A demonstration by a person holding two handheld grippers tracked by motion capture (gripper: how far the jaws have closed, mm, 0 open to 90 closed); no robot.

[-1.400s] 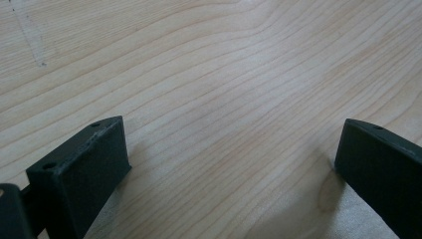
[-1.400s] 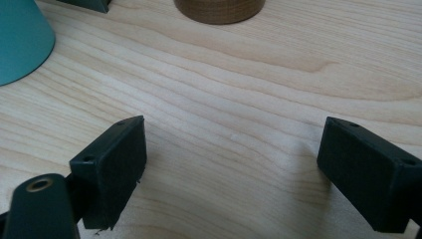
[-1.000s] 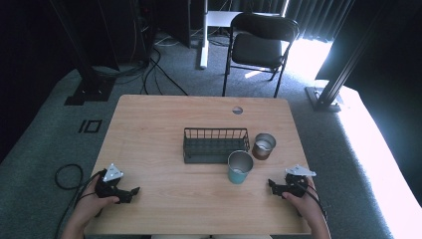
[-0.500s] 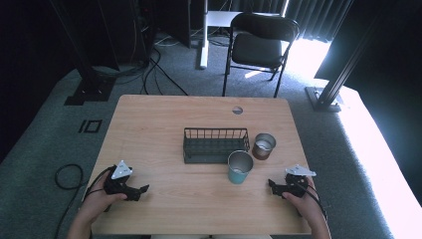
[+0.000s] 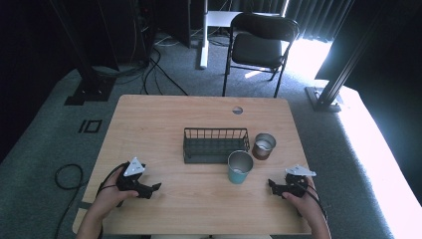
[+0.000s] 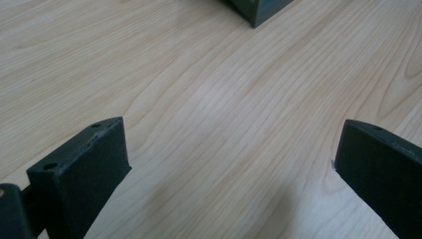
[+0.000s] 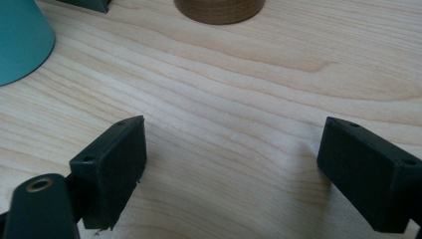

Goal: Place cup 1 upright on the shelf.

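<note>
Teal cup (image 5: 240,167) stands upright, mouth up, near right tool (image 5: 271,185); both tools' jaws spread wide, empty.

Surface (image 5: 149,124): wire basket (image 5: 215,145) sat mid-surface; one cup (image 5: 240,167) stood before its right end, another cup (image 5: 263,145) just right (apart); chair (image 5: 262,45) stood behind.

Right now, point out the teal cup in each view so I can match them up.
High view: teal cup stands right of centre, just in front of the wire basket.
Right gripper view: its teal wall fills the top left corner.
Left gripper view: not in it.
Shared landmark: the basket's dark corner.
</note>
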